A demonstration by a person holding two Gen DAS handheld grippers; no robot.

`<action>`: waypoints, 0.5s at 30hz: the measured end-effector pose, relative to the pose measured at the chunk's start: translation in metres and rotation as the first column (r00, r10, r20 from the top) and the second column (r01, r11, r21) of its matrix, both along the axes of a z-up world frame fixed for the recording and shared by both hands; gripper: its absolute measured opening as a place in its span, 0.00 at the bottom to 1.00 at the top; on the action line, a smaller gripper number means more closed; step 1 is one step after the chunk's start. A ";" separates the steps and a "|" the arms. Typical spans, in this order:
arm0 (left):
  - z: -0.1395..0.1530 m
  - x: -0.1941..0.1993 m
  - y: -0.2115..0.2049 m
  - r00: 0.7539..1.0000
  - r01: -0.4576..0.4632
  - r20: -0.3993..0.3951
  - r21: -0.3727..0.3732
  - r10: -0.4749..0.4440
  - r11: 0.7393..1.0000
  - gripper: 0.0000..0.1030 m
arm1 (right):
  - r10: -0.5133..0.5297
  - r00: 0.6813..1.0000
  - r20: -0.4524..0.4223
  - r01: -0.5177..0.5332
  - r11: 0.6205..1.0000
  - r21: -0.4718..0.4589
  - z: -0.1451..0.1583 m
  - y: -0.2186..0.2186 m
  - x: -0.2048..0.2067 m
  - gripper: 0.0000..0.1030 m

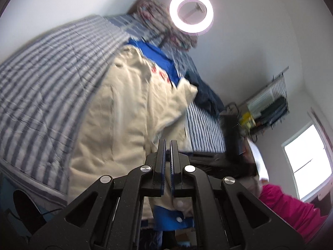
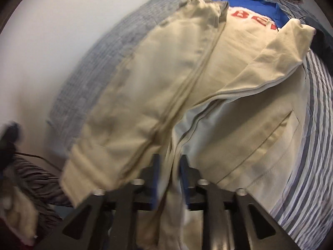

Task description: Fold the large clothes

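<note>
A cream jacket (image 1: 116, 108) with a blue collar (image 1: 158, 56) and red letters lies spread on a bed with a blue-and-white striped cover (image 1: 41, 73). My left gripper (image 1: 168, 143) is shut on the jacket's near edge. Cream cloth and a blue cuff with a snap hang below its pads. In the right wrist view the jacket (image 2: 166, 73) has one sleeve laid across its front, and the red letters (image 2: 254, 18) show near the collar. My right gripper (image 2: 170, 160) stands over the near hem with its jaws apart; a fold of cream cloth lies loose between them.
A ring light (image 1: 191, 11) glows above the bed's far end beside a patterned cloth (image 1: 162, 20). A dark blue garment (image 1: 206, 95) lies right of the jacket. A black case (image 1: 229, 145), a rack (image 1: 268, 102), a window (image 1: 308, 158) and a pink sleeve (image 1: 291, 208) are at right. Grey striped cloth (image 2: 37, 179) lies low left.
</note>
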State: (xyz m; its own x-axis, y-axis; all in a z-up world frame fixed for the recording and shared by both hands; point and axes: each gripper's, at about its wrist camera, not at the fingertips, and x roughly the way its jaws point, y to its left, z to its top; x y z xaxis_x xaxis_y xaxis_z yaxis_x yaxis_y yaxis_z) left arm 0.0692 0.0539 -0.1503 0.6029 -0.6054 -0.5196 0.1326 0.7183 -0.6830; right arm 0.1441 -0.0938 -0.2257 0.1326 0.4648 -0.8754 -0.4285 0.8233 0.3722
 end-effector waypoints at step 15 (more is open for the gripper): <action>-0.037 -0.007 -0.084 0.975 0.202 -0.116 0.102 -0.190 0.974 0.36 | -0.332 0.936 0.118 0.314 0.938 0.146 0.052 -0.151 0.033 0.39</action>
